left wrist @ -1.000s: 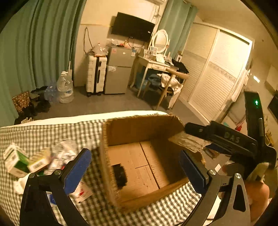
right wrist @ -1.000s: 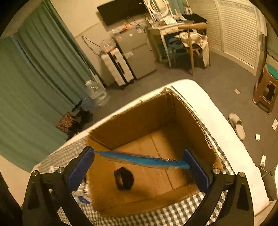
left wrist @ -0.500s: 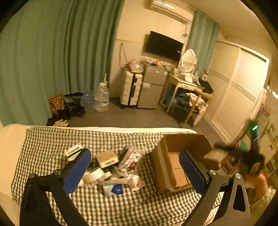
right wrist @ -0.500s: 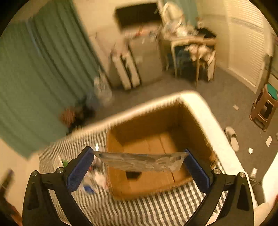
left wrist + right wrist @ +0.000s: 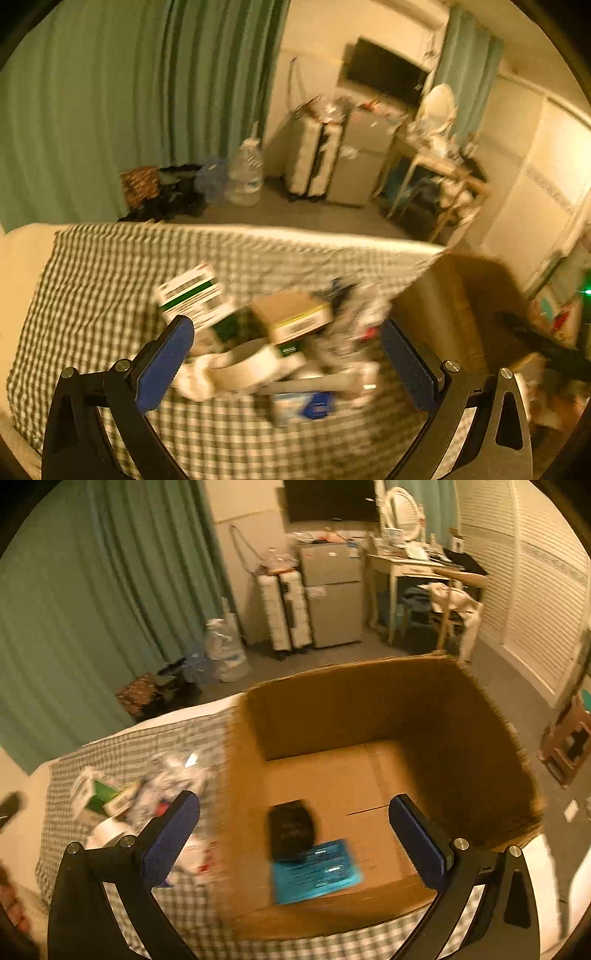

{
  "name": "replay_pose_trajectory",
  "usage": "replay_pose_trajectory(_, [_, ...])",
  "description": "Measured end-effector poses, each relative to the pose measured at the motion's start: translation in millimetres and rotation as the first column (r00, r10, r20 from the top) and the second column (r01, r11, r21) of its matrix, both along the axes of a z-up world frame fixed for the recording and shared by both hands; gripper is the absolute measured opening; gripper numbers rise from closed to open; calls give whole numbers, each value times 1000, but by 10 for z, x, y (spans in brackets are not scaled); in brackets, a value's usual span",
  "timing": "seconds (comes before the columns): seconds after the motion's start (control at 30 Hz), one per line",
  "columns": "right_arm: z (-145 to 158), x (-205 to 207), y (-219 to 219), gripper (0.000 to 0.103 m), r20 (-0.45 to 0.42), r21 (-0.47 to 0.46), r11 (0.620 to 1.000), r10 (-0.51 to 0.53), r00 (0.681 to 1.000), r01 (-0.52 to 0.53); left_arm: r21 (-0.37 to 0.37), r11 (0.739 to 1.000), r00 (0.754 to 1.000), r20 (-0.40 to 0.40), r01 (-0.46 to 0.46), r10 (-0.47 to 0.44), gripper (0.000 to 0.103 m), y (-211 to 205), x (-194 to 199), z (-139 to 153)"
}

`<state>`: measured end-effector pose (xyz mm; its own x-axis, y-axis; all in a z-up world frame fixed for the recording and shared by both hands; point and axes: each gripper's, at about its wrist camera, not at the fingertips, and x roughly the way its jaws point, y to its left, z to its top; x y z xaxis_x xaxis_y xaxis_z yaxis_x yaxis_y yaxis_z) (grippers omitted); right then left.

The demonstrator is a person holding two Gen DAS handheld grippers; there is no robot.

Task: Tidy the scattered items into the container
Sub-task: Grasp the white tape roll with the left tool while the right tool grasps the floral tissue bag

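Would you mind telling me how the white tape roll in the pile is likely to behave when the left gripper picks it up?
The tape roll is a hollow ring, so probably light and fairly stiff. It lies among boxes and wrappers, so lifting it may drag neighbours along. Set on edge, it could roll across the checked cloth. The left gripper is open.

Black gripper point(image 5: 293, 840) frames, blue ribbed pads point(image 5: 171, 836), silver screws.

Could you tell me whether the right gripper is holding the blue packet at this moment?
No, the right gripper is open and empty, and the blue packet lies on the cardboard box floor beside a black item.
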<state>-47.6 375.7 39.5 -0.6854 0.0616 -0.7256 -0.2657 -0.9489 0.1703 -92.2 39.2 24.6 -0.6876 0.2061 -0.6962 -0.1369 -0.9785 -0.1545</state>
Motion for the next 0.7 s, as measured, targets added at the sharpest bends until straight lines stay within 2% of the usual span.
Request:
replay_pose_trajectory(0.1, [-48, 97, -362, 103, -62, -44, 998, 51, 997, -53, -1, 999, 999, 26, -47, 47, 103, -198, -64, -401])
replay_pose_trajectory(0.17, [-114, 106, -731, 103, -60, -5, 995, 104, 993, -104, 1, 998, 995, 78, -66, 65, 103, -294, -118, -667])
replay_pose_trajectory(0.23, [-178, 81, -1016, 103, -48, 54, 990, 136, 989, -134, -44, 997, 991, 112, -63, 67, 103, -317, -146, -841])
replay_pose_trajectory(0.37, [-321, -83, -1323, 103, -4, 42, 983, 182, 983, -181, -78, 997, 998, 63, -14, 19, 103, -317, -89, -929])
replay_pose_trajectory(0.53, [-438, -288, -1352, 103, 17, 1, 989, 150, 988, -150, -76, 996, 998, 32, 50, -48, 103, -207, -122, -963])
replay_pose_trajectory(0.7, [-561, -577, -1464, 103, 40, -37, 991, 133, 990, -131, -141, 983, 993, 45, 116, -110, 103, -23, -240, -1205])
